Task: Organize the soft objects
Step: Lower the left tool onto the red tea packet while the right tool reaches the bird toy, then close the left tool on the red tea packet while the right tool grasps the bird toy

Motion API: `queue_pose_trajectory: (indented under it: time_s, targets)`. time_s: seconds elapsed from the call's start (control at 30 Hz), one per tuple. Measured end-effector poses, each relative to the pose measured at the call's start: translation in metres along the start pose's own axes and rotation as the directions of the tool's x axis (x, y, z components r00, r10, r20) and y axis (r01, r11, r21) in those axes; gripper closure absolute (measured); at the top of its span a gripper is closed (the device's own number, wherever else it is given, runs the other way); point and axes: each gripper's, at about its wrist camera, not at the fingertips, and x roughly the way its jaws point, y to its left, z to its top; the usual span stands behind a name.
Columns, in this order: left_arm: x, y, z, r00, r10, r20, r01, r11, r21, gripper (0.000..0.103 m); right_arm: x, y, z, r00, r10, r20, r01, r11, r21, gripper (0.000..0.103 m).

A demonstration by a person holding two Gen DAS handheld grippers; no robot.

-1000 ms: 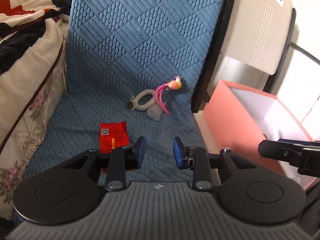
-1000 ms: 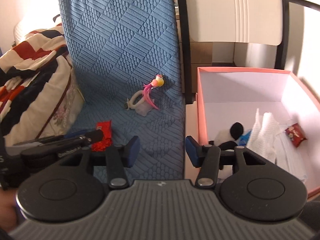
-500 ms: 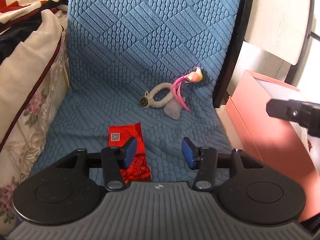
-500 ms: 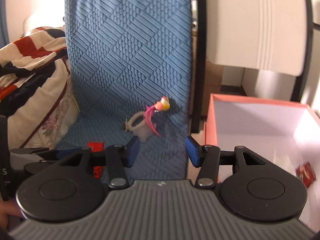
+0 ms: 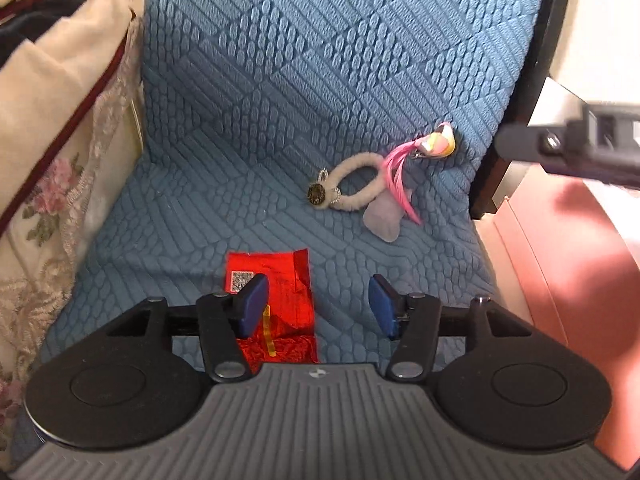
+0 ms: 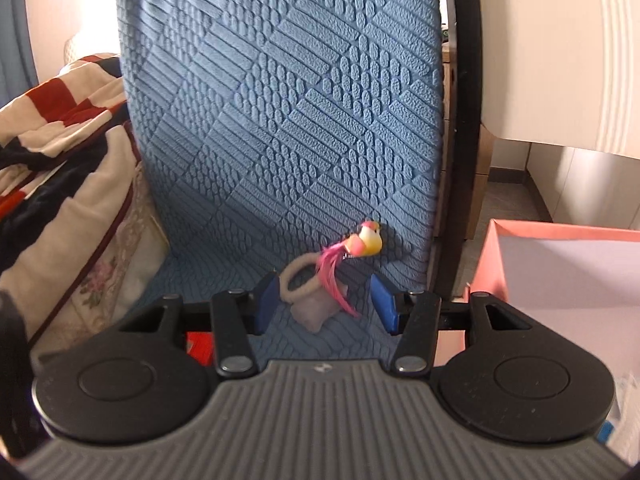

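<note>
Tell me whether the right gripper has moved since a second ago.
Yes. The right gripper has swung left, away from the pink box, and now faces the toy bird on the blue cushion.

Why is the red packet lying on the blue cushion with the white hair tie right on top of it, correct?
Not quite. The red packet does lie on the blue cushion, but the hair tie lies apart from it, further back on the cushion, touching the pink feather toy. The left wrist view shows the gap.
</note>
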Motion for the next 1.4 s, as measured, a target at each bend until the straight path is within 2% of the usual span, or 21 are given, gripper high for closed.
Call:
queue_pose_trajectory:
  time_s: [0.2, 0.27, 0.3, 0.5, 0.63, 0.77, 1.0, 1.07, 1.1, 1.13, 1.4]
  targets:
    - [0.011, 0.005, 0.001, 1.0, 0.005, -0.025, -0.006, 1.0, -0.026, 0.041, 0.035, -0.022, 0.017, 1.0, -0.008, -0.023, 0.009, 0.999, 0.051, 0.05]
    - [0.012, 0.005, 0.0, 0.999, 0.007, -0.032, -0.008, 1.0, -0.028, 0.041, 0.046, -0.03, 0.02, 0.999, -0.013, -0.034, 0.016, 0.997, 0.08, 0.046]
    - [0.013, 0.005, 0.0, 0.999, 0.012, -0.036, -0.013, 1.0, -0.024, 0.041, 0.052, -0.034, 0.021, 0.999, -0.014, -0.04, 0.018, 0.995, 0.096, 0.042]
    - [0.016, 0.0, -0.001, 0.997, 0.055, -0.047, -0.054, 0.998, 0.017, 0.041, 0.082, -0.045, 0.022, 0.997, 0.007, -0.077, 0.005, 0.988, 0.156, 0.042]
    - [0.016, 0.002, -0.001, 0.991, 0.122, -0.049, -0.121, 0.992, 0.024, 0.041, 0.096, -0.042, 0.024, 0.998, 0.021, -0.063, -0.012, 0.99, 0.137, 0.043]
    - [0.011, 0.012, 0.001, 0.99, 0.131, -0.055, -0.132, 0.991, -0.026, 0.041, 0.109, -0.041, 0.024, 0.997, 0.017, -0.07, -0.009, 0.993, 0.119, 0.043]
    - [0.011, 0.005, -0.001, 0.99, 0.121, -0.078, -0.12, 0.993, 0.018, 0.041, 0.119, -0.043, 0.022, 0.997, 0.016, -0.07, -0.007, 0.992, 0.128, 0.048]
    - [0.011, 0.004, -0.004, 0.988, 0.124, -0.088, -0.122, 0.992, 0.027, 0.041, 0.12, -0.045, 0.021, 0.998, 0.019, -0.068, -0.009, 0.991, 0.136, 0.055]
    - [0.012, 0.003, -0.004, 0.988, 0.123, -0.093, -0.121, 0.992, 0.027, 0.041, 0.12, -0.046, 0.021, 0.997, 0.017, -0.073, -0.006, 0.99, 0.137, 0.064]
    - [0.011, 0.002, -0.006, 0.987, 0.126, -0.097, -0.124, 0.992, 0.024, 0.041, 0.123, -0.046, 0.023, 0.997, 0.011, -0.083, 0.0, 0.991, 0.137, 0.067]
    - [0.012, 0.008, -0.008, 0.982, 0.141, -0.123, -0.143, 0.99, -0.014, 0.041, 0.104, -0.05, 0.027, 0.996, 0.007, -0.088, 0.005, 0.991, 0.133, 0.068]
